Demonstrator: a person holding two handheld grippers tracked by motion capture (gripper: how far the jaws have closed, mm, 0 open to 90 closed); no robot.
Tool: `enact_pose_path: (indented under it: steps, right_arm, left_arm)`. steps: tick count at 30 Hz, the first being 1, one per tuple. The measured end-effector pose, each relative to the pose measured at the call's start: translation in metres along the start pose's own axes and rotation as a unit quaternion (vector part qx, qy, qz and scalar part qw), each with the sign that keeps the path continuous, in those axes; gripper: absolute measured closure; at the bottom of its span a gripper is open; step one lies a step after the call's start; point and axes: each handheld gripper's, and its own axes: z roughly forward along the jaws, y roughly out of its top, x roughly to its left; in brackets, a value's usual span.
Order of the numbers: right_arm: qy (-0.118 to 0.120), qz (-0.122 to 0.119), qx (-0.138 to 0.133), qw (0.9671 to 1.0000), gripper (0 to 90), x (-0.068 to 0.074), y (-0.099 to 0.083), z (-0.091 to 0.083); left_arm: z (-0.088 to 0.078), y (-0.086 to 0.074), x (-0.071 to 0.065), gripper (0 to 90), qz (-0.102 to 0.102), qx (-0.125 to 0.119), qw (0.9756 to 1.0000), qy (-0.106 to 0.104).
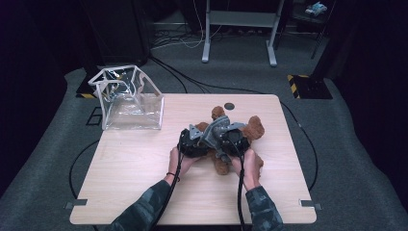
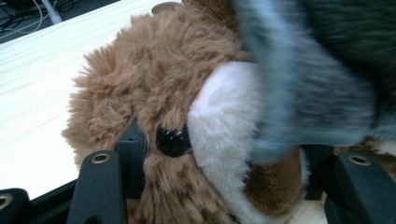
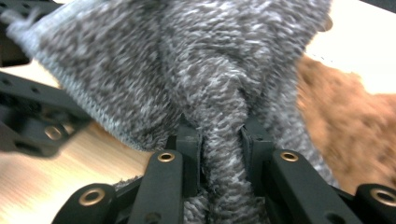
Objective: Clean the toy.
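A brown teddy bear (image 1: 253, 129) lies at the middle of the wooden table (image 1: 134, 168). My left gripper (image 1: 192, 140) reaches in from the bear's left side. In the left gripper view its jaws (image 2: 224, 156) press on both sides of the bear's head (image 2: 159, 88), beside the black eye and white muzzle. My right gripper (image 1: 230, 142) is shut on a bunched fold of a grey knitted cloth (image 1: 215, 129) just above the bear. In the right gripper view the knit (image 3: 187, 60) is pinched between the pads of the right gripper (image 3: 222, 137), with brown fur (image 3: 336, 121) behind it. The cloth (image 2: 308, 84) is blurred over the bear's face.
A clear plastic bag (image 1: 127, 98) with white edging stands open at the table's back left corner. A small dark disc (image 1: 229, 106) lies near the back edge. Cables and a metal desk frame (image 1: 239, 29) are on the carpet beyond.
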Motion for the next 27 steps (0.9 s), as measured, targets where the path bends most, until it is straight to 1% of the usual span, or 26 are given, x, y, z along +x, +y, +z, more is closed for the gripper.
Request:
enact_pose_path:
  steps: [1, 2, 4, 5, 6, 7, 8, 9, 10, 11, 13, 14, 15, 16, 17, 18, 19, 20, 21, 22, 23, 24, 25, 27]
  right_arm:
    - [-0.002, 0.001, -0.001, 1.0, 74.4, -0.004, -0.003, -0.002]
    - [-0.002, 0.006, 0.0, 1.0, 74.5, -0.007, -0.006, -0.003]
    - [-0.006, 0.016, 0.003, 0.9998, 74.6, -0.016, -0.012, -0.009]
    - [-0.009, 0.017, 0.001, 0.9998, 74.6, -0.022, -0.016, -0.011]
    - [-0.012, 0.024, 0.002, 0.9996, 74.6, -0.029, -0.019, -0.013]
    - [-0.023, 0.03, 0.003, 0.9993, 74.6, -0.034, -0.023, -0.016]
    - [-0.04, 0.036, 0.002, 0.9986, 74.5, -0.042, -0.028, -0.018]
    - [-0.051, 0.041, 0.006, 0.9979, 74.5, -0.048, -0.031, -0.019]
    - [-0.063, 0.052, 0.012, 0.9966, 74.5, -0.056, -0.036, -0.019]
    - [-0.07, 0.06, 0.021, 0.9955, 74.4, -0.063, -0.041, -0.018]
    - [-0.069, 0.076, 0.026, 0.9943, 74.3, -0.075, -0.05, -0.015]
    - [-0.069, 0.078, 0.025, 0.9943, 74.3, -0.076, -0.05, -0.017]
    - [-0.071, 0.078, 0.024, 0.9941, 74.2, -0.074, -0.049, -0.018]
    - [-0.074, 0.073, 0.016, 0.9945, 74.1, -0.069, -0.045, -0.022]
    - [-0.072, 0.063, 0.005, 0.9954, 74.1, -0.064, -0.039, -0.025]
    - [-0.065, 0.058, -0.006, 0.9962, 74.1, -0.057, -0.033, -0.029]
    - [-0.055, 0.05, -0.015, 0.9971, 74.0, -0.05, -0.027, -0.032]
    - [-0.045, 0.04, -0.022, 0.9979, 74.0, -0.041, -0.02, -0.033]
    - [-0.036, 0.03, -0.025, 0.9986, 73.9, -0.032, -0.014, -0.032]
    - [-0.028, 0.021, -0.025, 0.9991, 73.9, -0.023, -0.009, -0.03]
    - [-0.022, 0.014, -0.022, 0.9994, 73.8, -0.017, -0.005, -0.027]
    - [-0.014, 0.006, -0.015, 0.9998, 73.7, -0.008, -0.001, -0.019]
    - [-0.01, 0.004, -0.011, 0.9999, 73.7, -0.003, 0.0, -0.013]
    - [-0.009, 0.003, -0.003, 1.0, 73.7, 0.0, -0.001, -0.003]
  left_arm:
    - [0.0, 0.0, 0.0, 37.9, -0.001, 0.003, 1.0, -0.004]
    - [0.0, 0.001, 0.001, 37.9, 0.002, 0.004, 1.0, -0.002]
    - [0.001, 0.002, 0.002, 37.9, -0.002, 0.007, 1.0, -0.006]
    - [0.001, 0.003, 0.004, 37.9, -0.003, 0.007, 0.9999, -0.009]
    - [0.001, 0.004, 0.004, 37.8, -0.005, 0.01, 0.9999, -0.011]
    - [0.002, 0.005, 0.006, 37.9, -0.01, 0.013, 0.9998, -0.014]
    - [0.002, 0.005, 0.006, 37.9, -0.011, 0.014, 0.9997, -0.016]
    - [0.003, 0.006, 0.008, 37.9, -0.013, 0.016, 0.9996, -0.019]
    - [0.003, 0.007, 0.009, 37.9, -0.011, 0.02, 0.9995, -0.023]
    - [0.004, 0.008, 0.01, 37.9, -0.018, 0.021, 0.9993, -0.025]
    - [0.005, 0.012, 0.012, 37.9, -0.017, 0.033, 0.9988, -0.031]
    - [0.005, 0.013, 0.013, 37.9, -0.016, 0.039, 0.9986, -0.032]
    - [0.006, 0.014, 0.014, 37.9, -0.02, 0.04, 0.9985, -0.033]
    - [0.007, 0.015, 0.016, 37.9, -0.022, 0.044, 0.9981, -0.036]
    - [0.007, 0.015, 0.018, 38.0, -0.022, 0.047, 0.9979, -0.039]
    - [0.008, 0.016, 0.019, 37.9, -0.027, 0.047, 0.9977, -0.042]
    - [0.008, 0.017, 0.019, 38.0, -0.025, 0.051, 0.9975, -0.043]
    - [0.009, 0.018, 0.02, 37.9, -0.023, 0.054, 0.9973, -0.043]
    - [0.009, 0.019, 0.02, 37.9, -0.025, 0.054, 0.9972, -0.044]
    - [0.01, 0.019, 0.02, 38.0, -0.027, 0.055, 0.9972, -0.044]
    - [0.01, 0.02, 0.021, 37.9, -0.028, 0.057, 0.9969, -0.046]
    - [0.01, 0.02, 0.021, 38.0, -0.028, 0.057, 0.9969, -0.046]
    - [0.011, 0.021, 0.023, 37.9, -0.025, 0.062, 0.9965, -0.05]
    - [0.012, 0.021, 0.024, 38.0, -0.028, 0.063, 0.9963, -0.051]
